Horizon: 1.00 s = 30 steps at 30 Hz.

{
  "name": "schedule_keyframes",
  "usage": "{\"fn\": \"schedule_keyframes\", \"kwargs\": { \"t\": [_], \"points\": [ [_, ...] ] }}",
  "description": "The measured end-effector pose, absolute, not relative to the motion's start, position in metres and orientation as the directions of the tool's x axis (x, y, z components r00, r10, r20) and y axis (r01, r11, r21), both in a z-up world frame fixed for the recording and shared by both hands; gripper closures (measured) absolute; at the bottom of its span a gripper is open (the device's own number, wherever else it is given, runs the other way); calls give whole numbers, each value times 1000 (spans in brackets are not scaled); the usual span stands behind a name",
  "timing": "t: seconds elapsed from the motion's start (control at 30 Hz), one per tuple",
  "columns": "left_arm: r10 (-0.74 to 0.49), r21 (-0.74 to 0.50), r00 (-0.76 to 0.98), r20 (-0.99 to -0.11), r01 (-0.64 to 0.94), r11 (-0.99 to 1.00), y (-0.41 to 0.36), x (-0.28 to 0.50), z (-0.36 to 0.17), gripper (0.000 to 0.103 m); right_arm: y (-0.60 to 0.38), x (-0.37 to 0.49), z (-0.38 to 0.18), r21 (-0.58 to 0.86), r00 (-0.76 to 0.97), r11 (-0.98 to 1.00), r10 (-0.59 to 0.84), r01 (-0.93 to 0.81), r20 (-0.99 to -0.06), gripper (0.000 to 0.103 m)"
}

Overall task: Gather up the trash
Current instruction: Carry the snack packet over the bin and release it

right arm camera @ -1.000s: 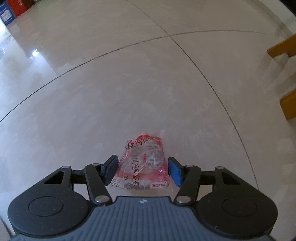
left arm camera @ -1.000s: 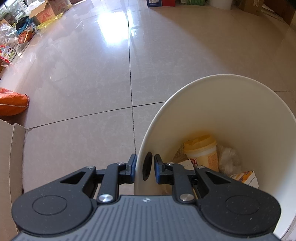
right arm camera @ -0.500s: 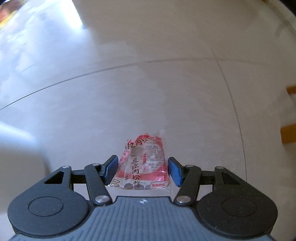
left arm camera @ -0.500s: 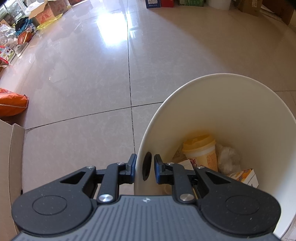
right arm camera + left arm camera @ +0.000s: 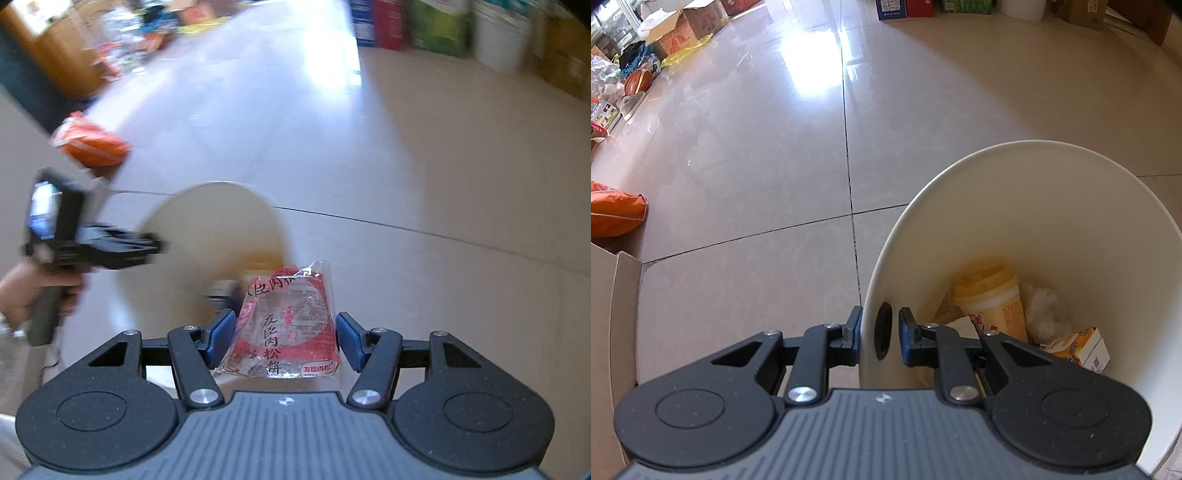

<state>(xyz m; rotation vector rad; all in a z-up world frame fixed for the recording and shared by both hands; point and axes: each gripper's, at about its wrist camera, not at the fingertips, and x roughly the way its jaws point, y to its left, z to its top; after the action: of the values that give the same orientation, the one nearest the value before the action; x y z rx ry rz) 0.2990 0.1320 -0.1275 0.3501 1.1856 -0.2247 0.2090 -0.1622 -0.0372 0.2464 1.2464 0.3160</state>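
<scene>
Down low, the left gripper (image 5: 878, 334) pinches the near wall of the white bin (image 5: 1052, 206), one blue pad outside and one inside, either side of a dark oval handle hole. Its body covers the near rim and part of the bin's floor. Inside lie a yellow cup (image 5: 991, 301), a crumpled white bag (image 5: 1047, 308) and a small carton (image 5: 1078, 345); a printed scrap beside the cup is half hidden by a finger, and I cannot read it. The bin's right edge runs out of frame.

The right gripper (image 5: 283, 341) holds a red-and-clear wrapper (image 5: 286, 326) between its blue pads. The wrapper stands in the gap, its lower edge nearly at the gripper body; the left pad touches it, but a sliver of space shows by the right pad, so how firmly it is clamped is hard to judge. It hangs in front of the bin's mouth, just right of it.

That view is smeared by motion. The bin (image 5: 207, 251) reads as a pale disc, its contents a blur. At the left edge a hand (image 5: 33, 291) grips the left gripper's handle, partly cut off. An orange sack (image 5: 92, 144) on the tiled floor (image 5: 443, 177) is soft-edged, and the boxes (image 5: 406, 22) along the far wall are only coloured blocks.
</scene>
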Motion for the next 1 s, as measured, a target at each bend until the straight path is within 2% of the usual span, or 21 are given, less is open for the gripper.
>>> {"fn": "schedule_keyframes", "kwargs": {
  "t": [0.2, 0.37, 0.4, 0.53, 0.57, 0.83, 0.97, 1.0],
  "points": [
    [6, 140, 359, -933, 347, 927, 133, 299, -129, 86, -95, 225, -23, 393, 273, 894, 442, -216, -854, 38],
    [0, 128, 353, -935, 339, 932, 136, 301, -127, 86, -65, 220, -16, 406, 260, 880, 464, -248, -847, 36],
    [1, 131, 355, -935, 341, 931, 136, 301, -127, 86, -62, 221, -16, 410, 258, 876, 470, -253, -844, 32],
    [-1, 129, 357, -934, 342, 931, 136, 301, -127, 86, -61, 220, -15, 401, 261, 880, 462, -257, -847, 2],
    [-3, 127, 357, -934, 343, 931, 136, 301, -126, 86, -62, 219, -16, 402, 261, 881, 461, -250, -848, 0],
    [-5, 128, 358, -934, 347, 929, 137, 299, -126, 86, -68, 219, -30, 431, 231, 880, 470, -201, -852, 0],
    [-11, 118, 355, -935, 340, 933, 139, 301, -125, 79, -69, 218, -32, 426, 233, 884, 463, -194, -855, 0],
    [-12, 118, 354, -935, 343, 932, 139, 301, -125, 75, -69, 217, -32, 420, 233, 887, 457, -194, -858, 0]
  ]
}}
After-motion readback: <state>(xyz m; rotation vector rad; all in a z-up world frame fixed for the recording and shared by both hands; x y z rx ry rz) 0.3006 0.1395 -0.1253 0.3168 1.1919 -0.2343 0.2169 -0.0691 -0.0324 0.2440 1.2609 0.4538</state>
